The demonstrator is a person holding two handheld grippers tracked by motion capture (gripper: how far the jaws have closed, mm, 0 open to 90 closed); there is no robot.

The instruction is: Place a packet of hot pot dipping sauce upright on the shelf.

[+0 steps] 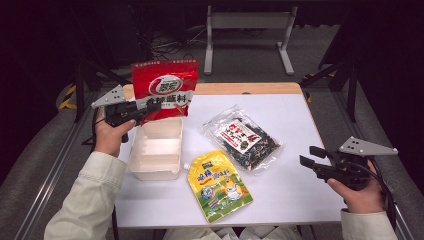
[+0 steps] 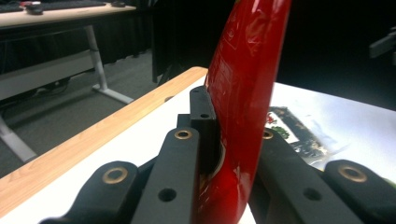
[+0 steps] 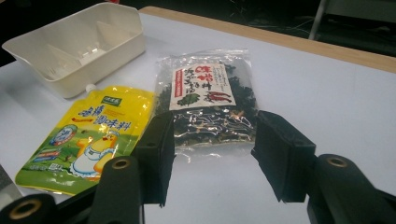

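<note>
The red seasoning packet (image 1: 165, 89) stands upright, pinched in my left gripper (image 1: 150, 107) above the far end of the cream divided bin (image 1: 156, 150) on the bench (image 1: 300, 190), while my right gripper (image 1: 306, 161) hovers half open and empty beside the clear dried-greens bag (image 1: 243, 138).

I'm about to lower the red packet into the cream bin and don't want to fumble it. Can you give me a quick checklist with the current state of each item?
1. Left tongs shut on the red packet: ok.
2. Packet lifted off the table: ok.
3. Cream bin has nothing in it: ok.
4. Packet directly over the bin: cannot tell; it hangs near the bin's far end.
5. Right tongs open and holding nothing, away from the bin: ok.
6. Yellow pouch and clear seaweed bag lie outside the bin: ok.
</note>
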